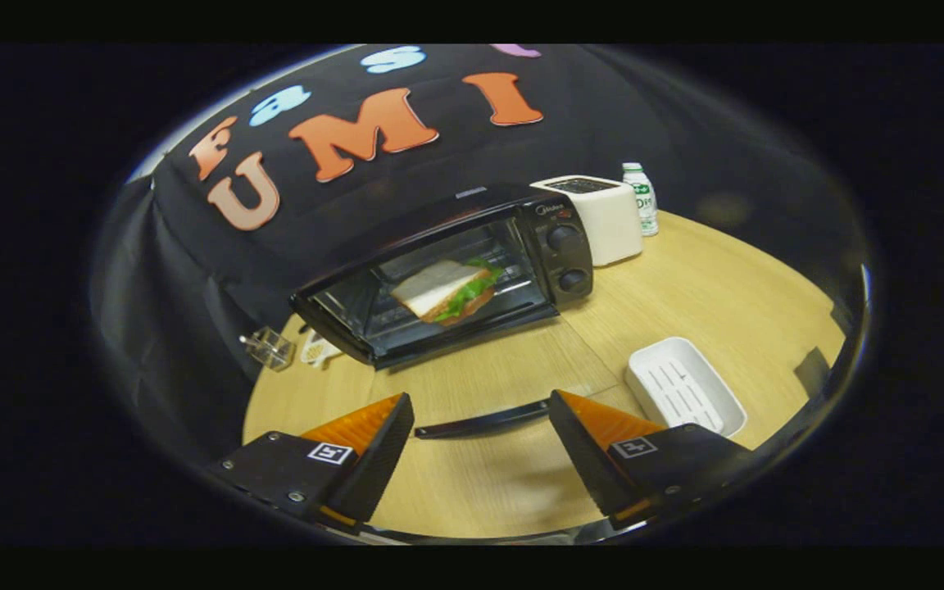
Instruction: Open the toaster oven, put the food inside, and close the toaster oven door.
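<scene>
Nearest us, our gripper (481,442) is spread wide, gripping nothing, above the pale wooden table (710,287). Between its fingers we see the dark door handle (484,419) of the open black toaster oven (447,270). Inside lies the lettuce sandwich (447,291). A white rectangular tray (683,385) sits beside the right finger.

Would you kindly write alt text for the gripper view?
A sandwich lies inside the open toaster oven on a wooden table. The open tool holds nothing, its door handle between its fingers, a white tray beside.
</scene>
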Motion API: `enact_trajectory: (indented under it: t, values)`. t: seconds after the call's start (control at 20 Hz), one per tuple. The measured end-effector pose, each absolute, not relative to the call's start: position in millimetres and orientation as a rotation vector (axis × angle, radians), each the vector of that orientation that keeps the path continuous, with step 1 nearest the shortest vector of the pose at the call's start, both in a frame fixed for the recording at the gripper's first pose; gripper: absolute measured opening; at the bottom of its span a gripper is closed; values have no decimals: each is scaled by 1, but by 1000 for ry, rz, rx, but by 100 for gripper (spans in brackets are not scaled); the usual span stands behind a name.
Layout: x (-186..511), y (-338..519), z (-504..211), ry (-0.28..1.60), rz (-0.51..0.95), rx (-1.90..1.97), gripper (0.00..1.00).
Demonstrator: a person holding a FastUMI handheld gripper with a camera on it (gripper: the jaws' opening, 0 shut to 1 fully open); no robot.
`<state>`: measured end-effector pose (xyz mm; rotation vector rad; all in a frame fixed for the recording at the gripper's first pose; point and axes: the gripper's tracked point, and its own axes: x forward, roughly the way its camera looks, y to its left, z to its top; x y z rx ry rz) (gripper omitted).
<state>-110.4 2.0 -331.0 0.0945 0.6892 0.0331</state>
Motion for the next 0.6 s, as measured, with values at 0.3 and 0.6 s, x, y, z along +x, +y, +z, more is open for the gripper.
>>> enact_trajectory:
  t: [0.3,0.6]
  values:
    - [-140,-1,-369,789,43,-75,99]
    - [-123,5,-387,789,52,-183,99]
